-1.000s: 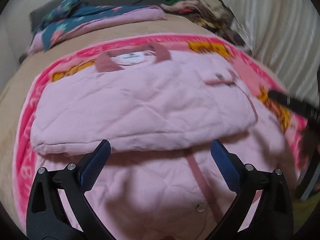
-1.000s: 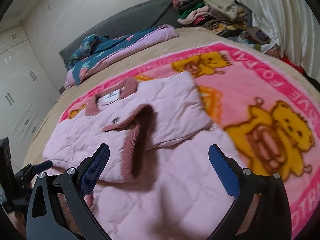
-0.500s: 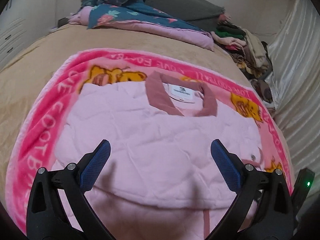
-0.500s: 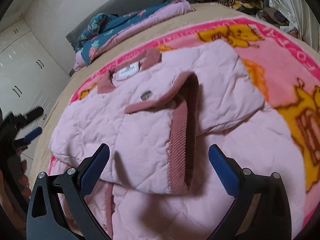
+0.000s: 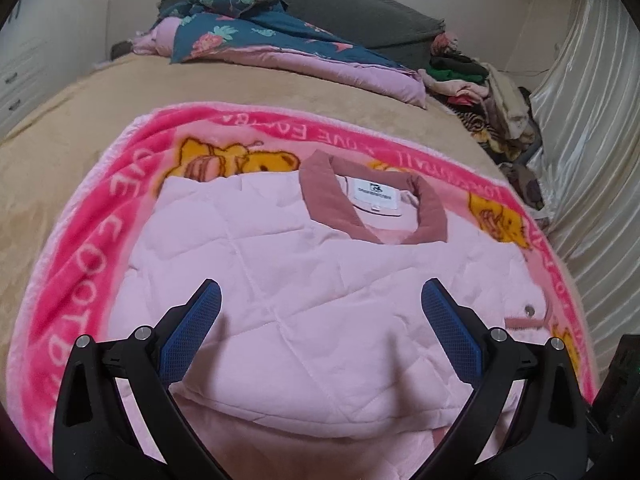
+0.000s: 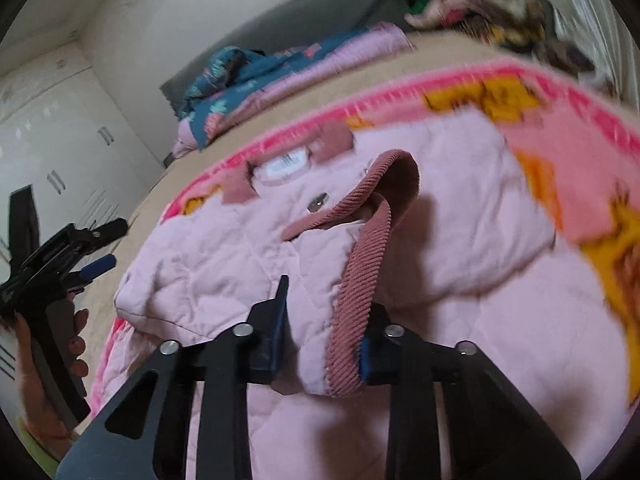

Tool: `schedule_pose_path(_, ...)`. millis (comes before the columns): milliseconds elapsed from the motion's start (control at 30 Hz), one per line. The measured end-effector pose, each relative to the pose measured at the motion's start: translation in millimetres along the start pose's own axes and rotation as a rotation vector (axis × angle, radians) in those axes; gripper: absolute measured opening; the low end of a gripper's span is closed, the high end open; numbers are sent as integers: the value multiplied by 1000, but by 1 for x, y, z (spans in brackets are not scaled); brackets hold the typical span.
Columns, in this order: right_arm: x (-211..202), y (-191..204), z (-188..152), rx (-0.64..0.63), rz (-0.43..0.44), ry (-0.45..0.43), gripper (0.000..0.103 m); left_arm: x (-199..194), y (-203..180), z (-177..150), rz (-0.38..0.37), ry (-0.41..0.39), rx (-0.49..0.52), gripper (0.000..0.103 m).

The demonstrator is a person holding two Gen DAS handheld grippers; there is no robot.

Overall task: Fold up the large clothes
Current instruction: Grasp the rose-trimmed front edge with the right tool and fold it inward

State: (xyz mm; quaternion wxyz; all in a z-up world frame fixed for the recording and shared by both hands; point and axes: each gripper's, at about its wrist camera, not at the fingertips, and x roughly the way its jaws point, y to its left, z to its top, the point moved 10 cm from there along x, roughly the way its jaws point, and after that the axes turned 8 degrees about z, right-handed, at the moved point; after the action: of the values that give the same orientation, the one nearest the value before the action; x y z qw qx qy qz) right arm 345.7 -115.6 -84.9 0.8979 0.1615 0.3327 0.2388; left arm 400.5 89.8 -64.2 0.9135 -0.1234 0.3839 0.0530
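A pale pink quilted jacket (image 5: 304, 280) with a dusty-rose ribbed collar (image 5: 320, 192) lies on a pink cartoon blanket (image 5: 92, 248), its sleeves folded across the body. My left gripper (image 5: 320, 320) is open and empty, hovering over the folded sleeve's near edge. In the right wrist view the jacket (image 6: 224, 248) fills the middle. My right gripper (image 6: 324, 340) is shut on the end of a folded sleeve, at its ribbed cuff (image 6: 360, 280). The left gripper also shows in the right wrist view (image 6: 92, 252), held in a hand at the far left.
The blanket lies on a tan bedspread (image 5: 80, 112). A dark floral quilt (image 5: 256, 28) and a heap of clothes (image 5: 480, 80) sit at the head of the bed. A pale curtain (image 5: 592, 140) hangs on the right. White cupboards (image 6: 48, 140) stand on the left.
My right gripper moved down onto the sleeve end and closed on it. My left gripper stayed open and moved slightly closer to the jacket.
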Motion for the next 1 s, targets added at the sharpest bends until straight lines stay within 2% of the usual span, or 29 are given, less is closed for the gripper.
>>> schedule_pose_path(67, -4, 11, 15, -66, -2, -25, 23, 0, 5, 4, -10, -4, -22, 94)
schedule_pose_path(200, -14, 33, 57, -208, -15, -75, 22, -2, 16, 13, 42, -33, -13, 94)
schedule_pose_path(367, -19, 31, 99, -289, -57, -138, 21, -1, 27, 18, 9, -24, -59, 94)
schedule_pose_path(400, -18, 27, 103, -293, -68, -140, 21, 0, 26, 18, -26, -16, -77, 94)
schedule_pose_path(500, -11, 15, 103, -275, -82, -127, 21, 3, 22, 17, -64, 0, -92, 94)
schedule_pose_path(733, 8, -11, 82, -218, -120, -83, 21, 16, 14, 11, -44, 27, -42, 94)
schedule_pose_path(833, 18, -23, 72, -185, -137, -53, 21, 19, 11, 7, -12, 30, -3, 94)
schedule_pose_path(1000, 32, -32, 52, -152, -156, 1, 23, 25, 0, -3, -50, 57, 31, 94)
